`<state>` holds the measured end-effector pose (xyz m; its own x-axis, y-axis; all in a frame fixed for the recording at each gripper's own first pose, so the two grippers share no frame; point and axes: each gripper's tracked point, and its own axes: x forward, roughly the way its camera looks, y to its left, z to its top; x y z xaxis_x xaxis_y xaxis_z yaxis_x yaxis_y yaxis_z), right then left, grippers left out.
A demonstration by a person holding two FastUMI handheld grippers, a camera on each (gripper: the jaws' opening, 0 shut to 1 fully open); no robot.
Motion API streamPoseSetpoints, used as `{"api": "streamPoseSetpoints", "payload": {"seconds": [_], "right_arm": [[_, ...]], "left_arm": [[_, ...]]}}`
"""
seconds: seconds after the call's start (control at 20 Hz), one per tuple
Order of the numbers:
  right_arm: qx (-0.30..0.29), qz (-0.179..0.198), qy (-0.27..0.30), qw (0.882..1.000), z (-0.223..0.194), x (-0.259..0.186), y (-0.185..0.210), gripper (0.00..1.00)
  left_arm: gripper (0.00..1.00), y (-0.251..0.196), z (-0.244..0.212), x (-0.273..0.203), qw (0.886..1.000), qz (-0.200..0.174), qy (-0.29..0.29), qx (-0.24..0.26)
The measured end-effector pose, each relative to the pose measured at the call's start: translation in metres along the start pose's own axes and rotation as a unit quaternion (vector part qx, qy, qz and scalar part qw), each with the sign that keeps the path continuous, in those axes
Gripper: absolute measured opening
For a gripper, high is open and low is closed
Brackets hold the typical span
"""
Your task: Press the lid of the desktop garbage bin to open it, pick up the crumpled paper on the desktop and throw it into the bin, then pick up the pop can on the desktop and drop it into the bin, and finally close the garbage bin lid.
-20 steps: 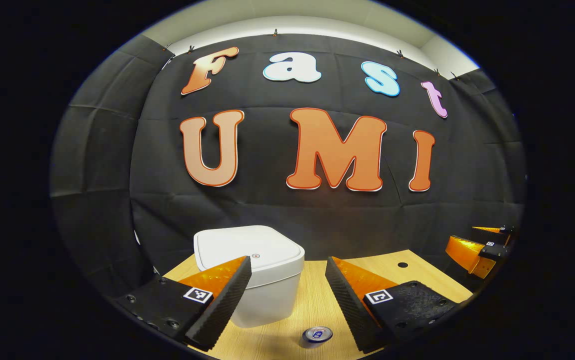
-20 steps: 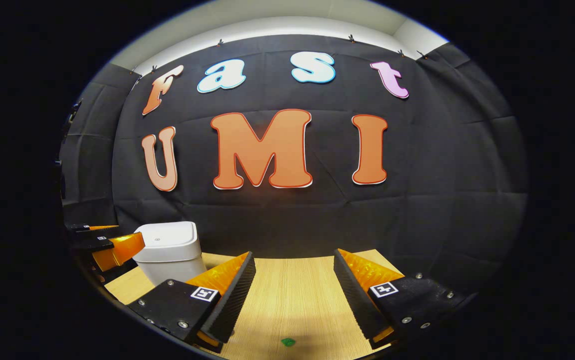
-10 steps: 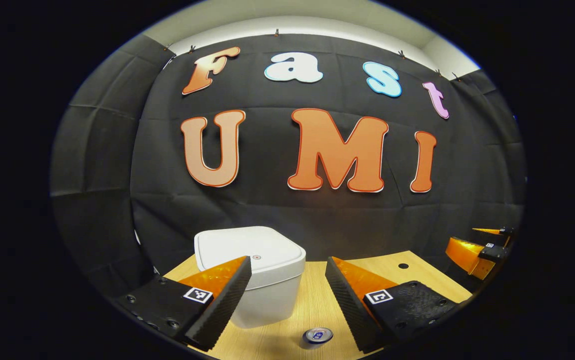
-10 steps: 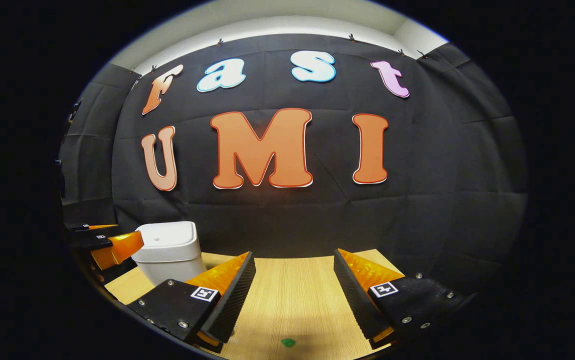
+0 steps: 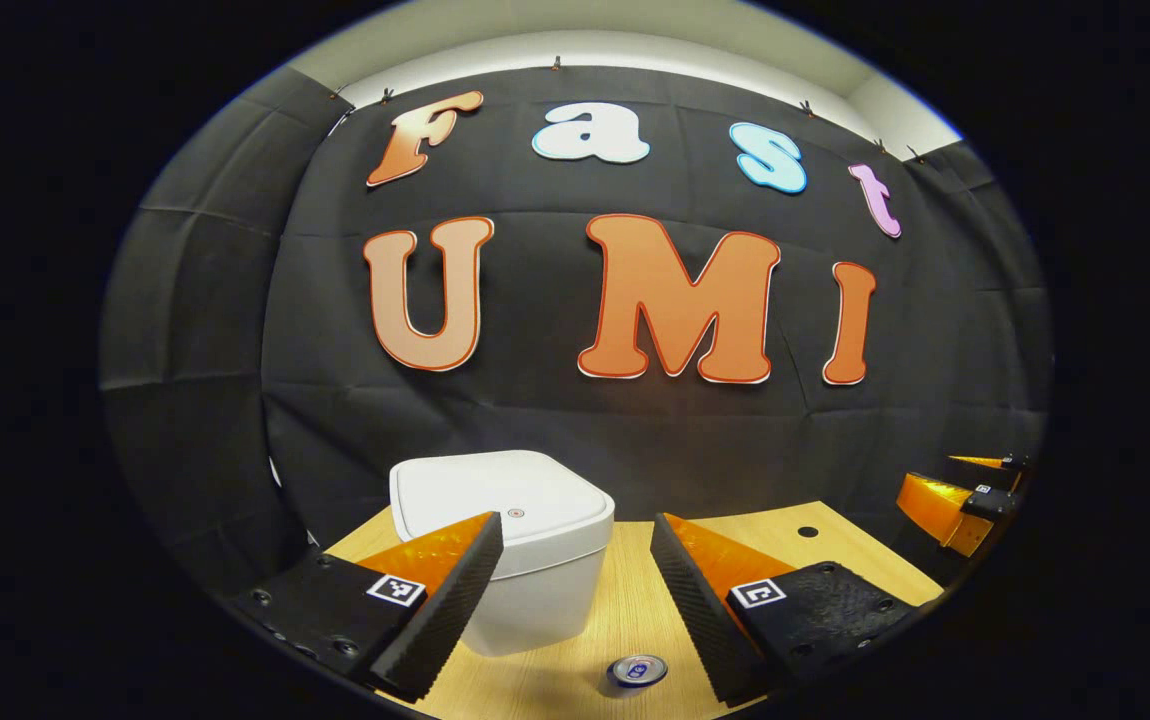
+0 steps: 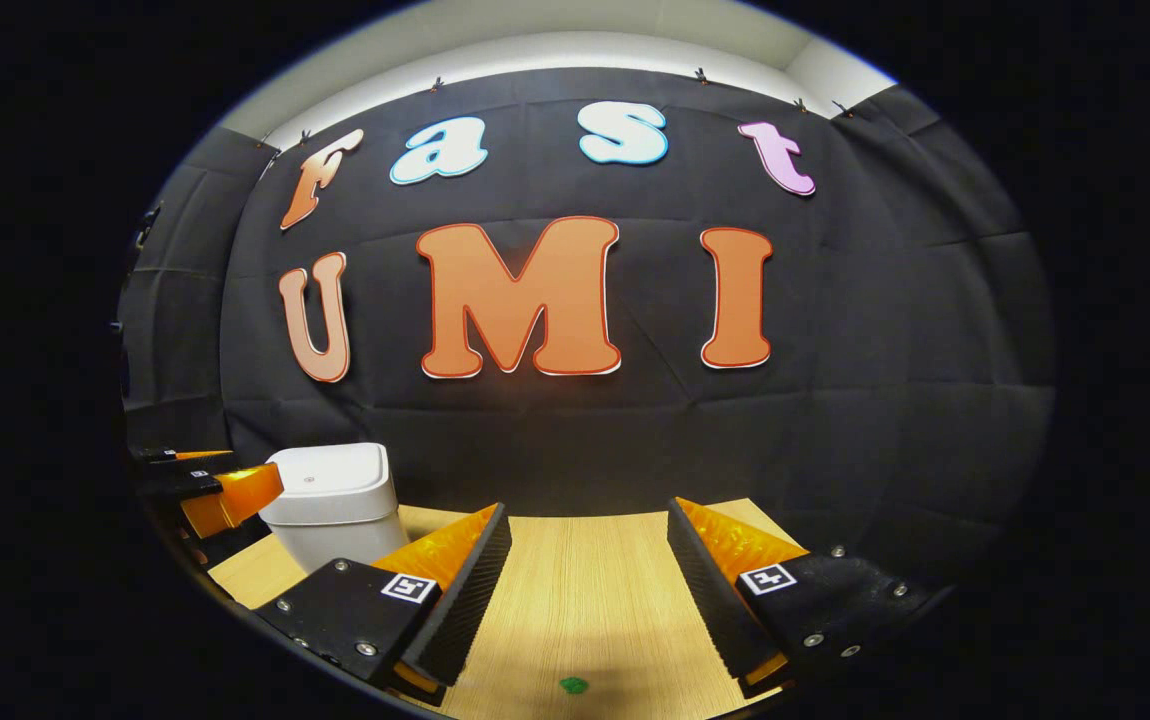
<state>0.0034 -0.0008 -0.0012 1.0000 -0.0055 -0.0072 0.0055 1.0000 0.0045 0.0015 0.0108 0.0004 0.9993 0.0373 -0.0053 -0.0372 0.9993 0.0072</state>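
Both grippers spread wide, empty, above the tabletop (image 5: 625, 600): left gripper (image 5: 575, 590), right gripper (image 6: 585, 590). Bin (image 5: 525, 550) lid down, just ahead-left of left gripper; can (image 5: 636, 671) upright between its fingers, nearer cam.

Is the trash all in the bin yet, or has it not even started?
Nothing looks done yet. The white plastic desktop bin has its lid shut, and the silver pop can stands on the wooden desktop. Nothing is in hand: the left hand-held gripper and right hand-held gripper are open, holding nothing. Left: press the lid open, bin paper and can, close it.
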Motion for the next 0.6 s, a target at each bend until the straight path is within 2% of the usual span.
{"api": "streamPoseSetpoints", "payload": {"seconds": [0.6], "right_arm": [[0.002, -0.001, 0.000, 1.000, -0.0004, 0.0000, -0.0011, 0.94]], "left_arm": [[0.95, 0.0011, -0.0023, -0.0022, 1.000, 0.001, 0.004, -0.010]]}}
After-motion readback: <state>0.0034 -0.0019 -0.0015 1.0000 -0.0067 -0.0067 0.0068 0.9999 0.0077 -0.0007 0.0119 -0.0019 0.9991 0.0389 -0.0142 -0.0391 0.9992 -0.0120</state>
